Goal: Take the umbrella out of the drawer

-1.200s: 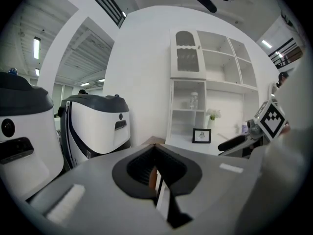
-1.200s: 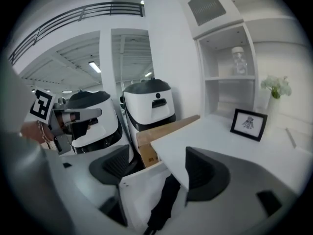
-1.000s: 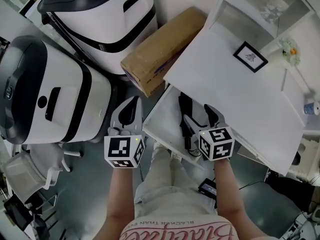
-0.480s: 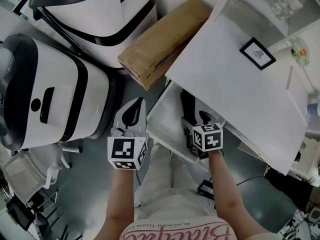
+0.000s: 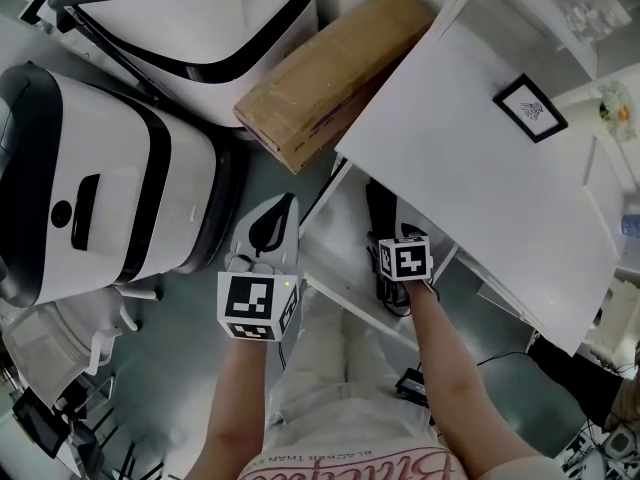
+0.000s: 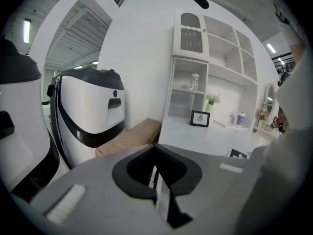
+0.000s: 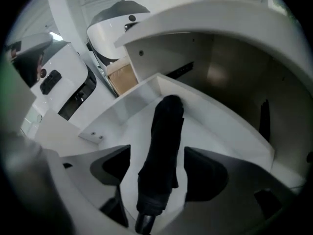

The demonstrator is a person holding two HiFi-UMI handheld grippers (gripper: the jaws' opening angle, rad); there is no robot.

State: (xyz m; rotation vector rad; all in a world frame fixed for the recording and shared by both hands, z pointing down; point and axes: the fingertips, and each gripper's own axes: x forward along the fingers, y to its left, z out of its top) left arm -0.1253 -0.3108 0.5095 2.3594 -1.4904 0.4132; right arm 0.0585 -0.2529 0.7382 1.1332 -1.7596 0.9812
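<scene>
A person is holding a two-jaw tool in each hand beside a white desk point(image 5: 470, 158) whose drawer point(image 5: 340, 238) is standing pulled open. A folded black umbrella point(image 5: 377, 203) is lying lengthwise on the drawer's white floor, its handle end pointing toward the person. The right tool point(image 7: 159, 166) is reaching into the drawer with its jaws spread wide, one on each side of the umbrella's near end. The umbrella is sitting between them, not clamped. The left tool point(image 5: 270, 230) is hovering just outside the drawer's left side, above the floor, with its jaws pressed together and gripping nothing. A long cardboard box point(image 5: 325, 73) is leaning beside the desk's far corner. Large white machines with black trim point(image 5: 110, 208) are standing to the left. A small framed picture point(image 5: 530, 108) is sitting on the desk.
</scene>
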